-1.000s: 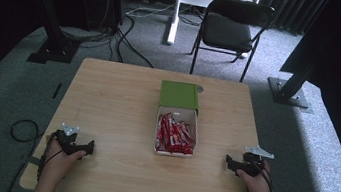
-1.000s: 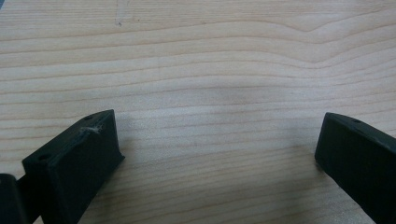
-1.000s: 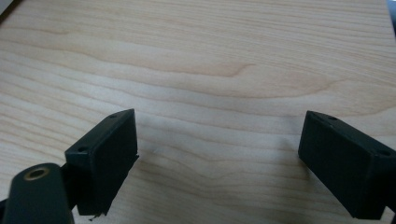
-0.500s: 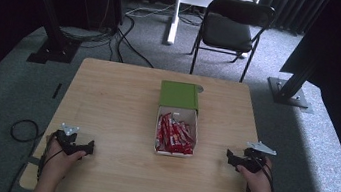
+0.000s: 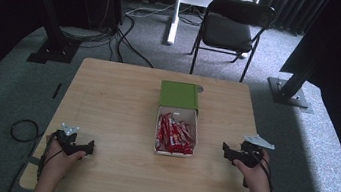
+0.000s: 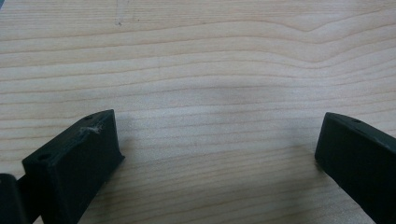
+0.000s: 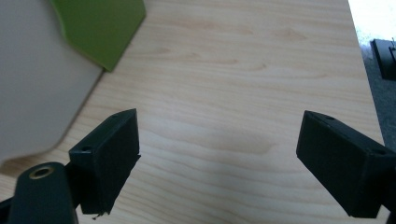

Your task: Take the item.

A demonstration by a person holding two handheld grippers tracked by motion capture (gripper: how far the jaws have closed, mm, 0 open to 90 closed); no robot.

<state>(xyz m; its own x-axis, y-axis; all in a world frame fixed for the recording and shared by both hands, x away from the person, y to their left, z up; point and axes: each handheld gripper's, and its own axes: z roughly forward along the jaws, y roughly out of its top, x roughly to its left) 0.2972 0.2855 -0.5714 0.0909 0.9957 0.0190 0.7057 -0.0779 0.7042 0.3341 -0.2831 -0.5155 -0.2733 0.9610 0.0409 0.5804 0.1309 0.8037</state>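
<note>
The right claw (image 5: 230, 152), jaws spread wide and empty, rested near the surface's right edge, with the open white cardboard box (image 5: 176, 130) of red sachets (image 5: 174, 136) just to its left. The box's long axis ran from near edge to far edge, green lid (image 5: 179, 94) at the far end. The left claw (image 5: 84, 147), also wide and empty, sat well apart at the near left corner.

Light wood table (image 5: 117, 98), pale grain, squarish top w/ rounded corners, on grey carpet. At ctr, slightly toward 1 o'clock: open white box (image 5: 177, 129) w/ green lid (image 5: 179, 94) folded back toward 12, packed w/ red sachets (image 5: 174, 136). Left gripper (image 5: 84, 148) resting on top at approx 7 o'clock nr front edge, right gripper (image 5: 227, 152) at approx 4 o'clock, jaws wide apart on both, well apart from box, bare wood btwn.
</note>
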